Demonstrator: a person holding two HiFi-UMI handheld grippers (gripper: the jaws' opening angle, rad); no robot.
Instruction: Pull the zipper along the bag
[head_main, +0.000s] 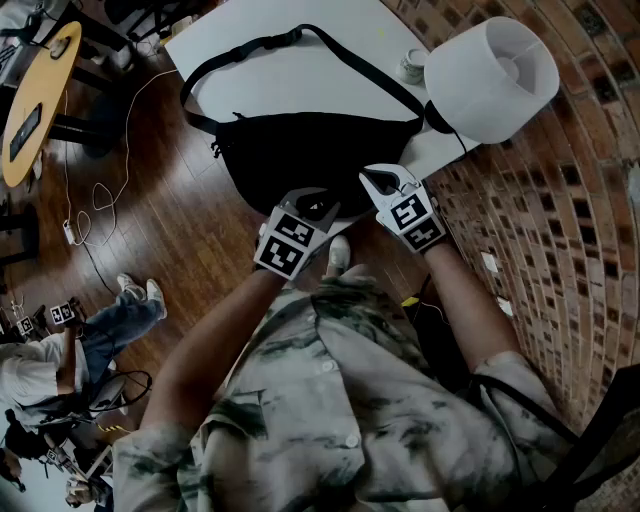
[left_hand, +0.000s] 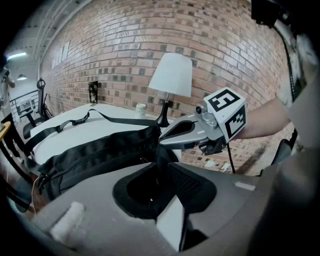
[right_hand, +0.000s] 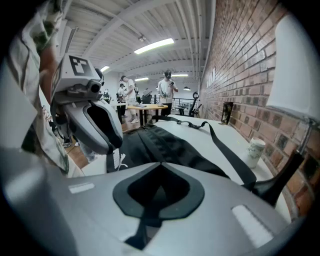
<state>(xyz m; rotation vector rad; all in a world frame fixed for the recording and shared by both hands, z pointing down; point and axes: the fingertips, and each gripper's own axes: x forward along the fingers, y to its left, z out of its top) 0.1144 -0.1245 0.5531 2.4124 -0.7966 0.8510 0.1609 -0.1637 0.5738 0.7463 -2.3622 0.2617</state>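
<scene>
Nearest the person, the left gripper (head_main: 320, 204) looks clamped on a fold at the near edge of the bag (head_main: 300, 150), its jaws held a little apart by the dark fabric. Just beside it, the right gripper (head_main: 373, 179) is clenched, its tips meeting at the bag's right end. Whether the zipper pull is pinched there is too dark to tell. If it is not, a pull would likely drag only fabric and the slider would stay put. If the left hold is shallow, the soft bag could bunch or slide across the white worktop (head_main: 300, 80) instead of giving tension, and the zipper could jam on a crease. The bag also overhangs the near edge of the worktop, so a slipped grip could tip it toward the floor. Farther back, the strap (head_main: 250, 45) loops loosely and might snag, and a hard tug could carry the bag toward the cup (head_main: 411, 66) or the lamp (head_main: 490, 75) by the brick wall (head_main: 560, 200). By count: two grippers, one bag, one strap, one cup, one lamp.
</scene>
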